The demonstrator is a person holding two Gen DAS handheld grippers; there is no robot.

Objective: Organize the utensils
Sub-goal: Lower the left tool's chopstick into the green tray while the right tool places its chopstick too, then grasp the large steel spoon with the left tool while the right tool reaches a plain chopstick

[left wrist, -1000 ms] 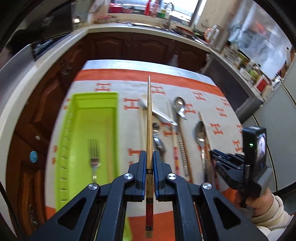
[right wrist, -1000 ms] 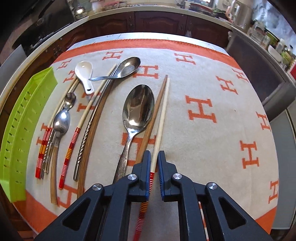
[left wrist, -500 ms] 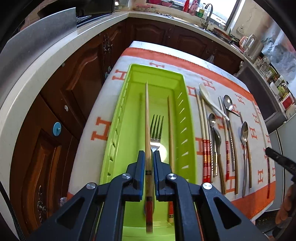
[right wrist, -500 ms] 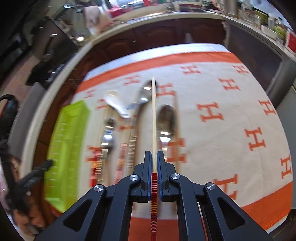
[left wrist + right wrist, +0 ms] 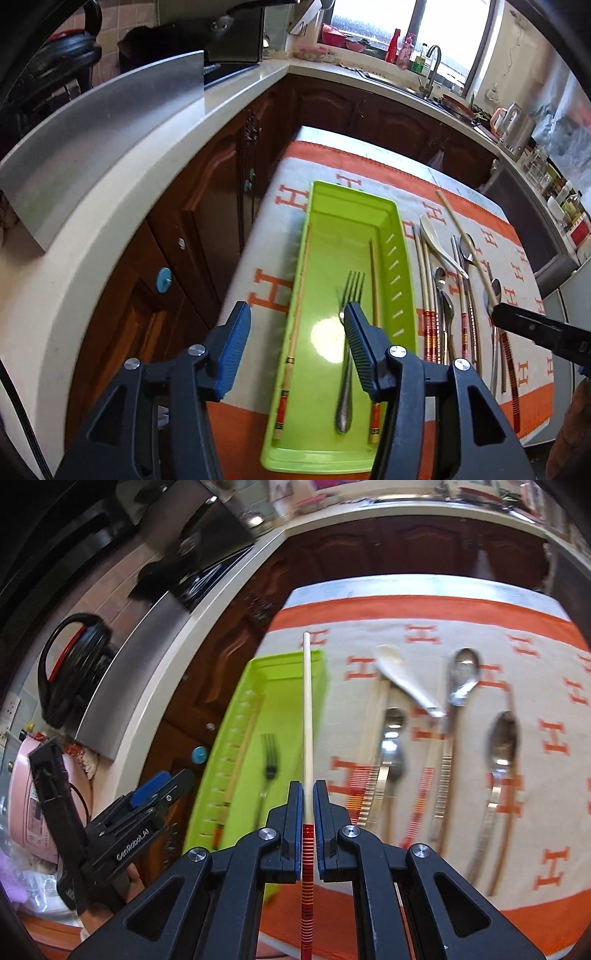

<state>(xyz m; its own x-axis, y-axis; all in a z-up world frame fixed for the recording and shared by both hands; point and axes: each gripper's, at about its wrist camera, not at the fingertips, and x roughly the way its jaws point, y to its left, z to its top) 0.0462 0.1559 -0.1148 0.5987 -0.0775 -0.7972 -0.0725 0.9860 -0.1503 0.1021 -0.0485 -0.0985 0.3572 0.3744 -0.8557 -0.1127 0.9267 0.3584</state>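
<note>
A lime green tray [image 5: 351,206] lies on the cloth's left side and holds a fork [image 5: 349,332] and two chopsticks [image 5: 297,321]. My left gripper [image 5: 295,332] is open and empty above the tray's near left part. My right gripper [image 5: 306,805] is shut on a pale chopstick with a red striped end [image 5: 307,701], held in the air over the green tray's [image 5: 236,738] right edge. In the left wrist view the right gripper's tip [image 5: 535,325] comes in from the right with that chopstick [image 5: 465,240].
Several spoons [image 5: 498,746], a white ceramic spoon [image 5: 399,675] and more chopsticks [image 5: 424,280] lie in a row on the white and orange cloth [image 5: 535,646]. Dark wooden cabinets [image 5: 207,206] and a pale countertop [image 5: 110,221] stand close on the left.
My left gripper has opened and let go of its chopstick, which now lies along the tray's left wall. My right gripper has carried its chopstick left, toward the tray.
</note>
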